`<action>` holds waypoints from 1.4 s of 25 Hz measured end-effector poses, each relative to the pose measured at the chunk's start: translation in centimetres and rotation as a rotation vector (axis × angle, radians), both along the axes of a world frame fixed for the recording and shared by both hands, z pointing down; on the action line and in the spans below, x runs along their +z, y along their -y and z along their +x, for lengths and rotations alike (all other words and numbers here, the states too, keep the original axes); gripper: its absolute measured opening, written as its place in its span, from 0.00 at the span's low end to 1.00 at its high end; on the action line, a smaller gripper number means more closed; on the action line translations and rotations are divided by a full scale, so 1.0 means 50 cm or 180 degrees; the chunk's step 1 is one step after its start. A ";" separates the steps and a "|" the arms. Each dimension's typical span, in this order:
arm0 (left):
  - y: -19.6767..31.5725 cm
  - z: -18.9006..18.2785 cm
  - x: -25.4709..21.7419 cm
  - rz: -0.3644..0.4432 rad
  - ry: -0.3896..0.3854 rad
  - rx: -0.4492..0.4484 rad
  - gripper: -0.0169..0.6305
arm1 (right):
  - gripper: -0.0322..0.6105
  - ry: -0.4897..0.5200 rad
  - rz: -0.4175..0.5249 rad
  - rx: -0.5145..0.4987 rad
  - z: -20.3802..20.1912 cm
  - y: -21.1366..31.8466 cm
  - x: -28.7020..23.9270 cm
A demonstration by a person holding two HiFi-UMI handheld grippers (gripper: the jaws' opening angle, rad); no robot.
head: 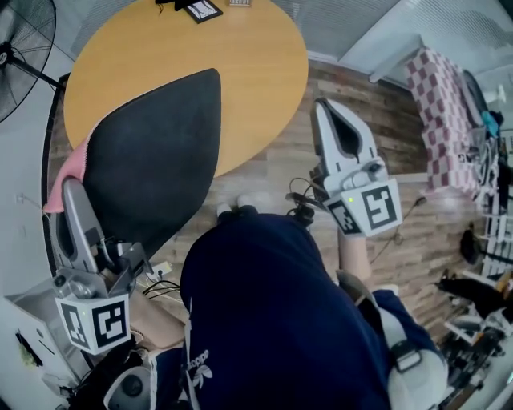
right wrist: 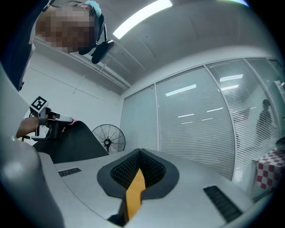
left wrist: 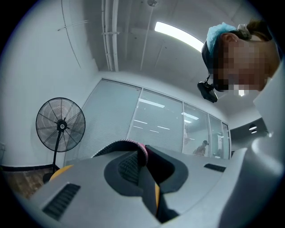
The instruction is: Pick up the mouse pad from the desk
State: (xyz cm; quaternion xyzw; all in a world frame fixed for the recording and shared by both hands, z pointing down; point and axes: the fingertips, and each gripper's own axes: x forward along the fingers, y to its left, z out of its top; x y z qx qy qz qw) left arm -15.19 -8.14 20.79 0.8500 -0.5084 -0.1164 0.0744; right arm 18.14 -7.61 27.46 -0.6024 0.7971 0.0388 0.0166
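Observation:
The mouse pad [head: 156, 152] is black with a pink underside and hangs tilted over the left edge of the round wooden desk [head: 256, 72]. My left gripper [head: 70, 196] is shut on the pad's near left corner. In the left gripper view the pad's black and pink edge [left wrist: 133, 144] sits pinched between the jaws of the left gripper [left wrist: 142, 156]. My right gripper [head: 325, 106] is held over the floor to the right of the desk, shut with nothing in it. The right gripper view shows that gripper [right wrist: 140, 153] closed and the lifted pad [right wrist: 75, 142] at the left.
A standing fan [head: 16, 48] is at the far left by the wall. A small marker card [head: 200, 10] lies at the desk's far edge. A checkered cloth [head: 441, 112] and clutter stand at the right. Cables lie on the wooden floor [head: 417, 232]. The person's dark blue top fills the foreground.

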 end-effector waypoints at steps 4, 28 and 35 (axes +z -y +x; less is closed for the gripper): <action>-0.007 0.012 0.020 -0.0099 0.0156 0.0023 0.06 | 0.05 -0.0021 -0.0049 0.0031 0.006 -0.013 0.008; -0.018 -0.066 0.080 -0.0392 0.0163 -0.0419 0.06 | 0.05 -0.0143 -0.0150 0.0031 0.009 -0.002 0.021; -0.002 -0.078 0.086 -0.0431 0.0151 -0.0448 0.06 | 0.05 -0.0144 -0.0186 0.0034 0.005 0.015 0.029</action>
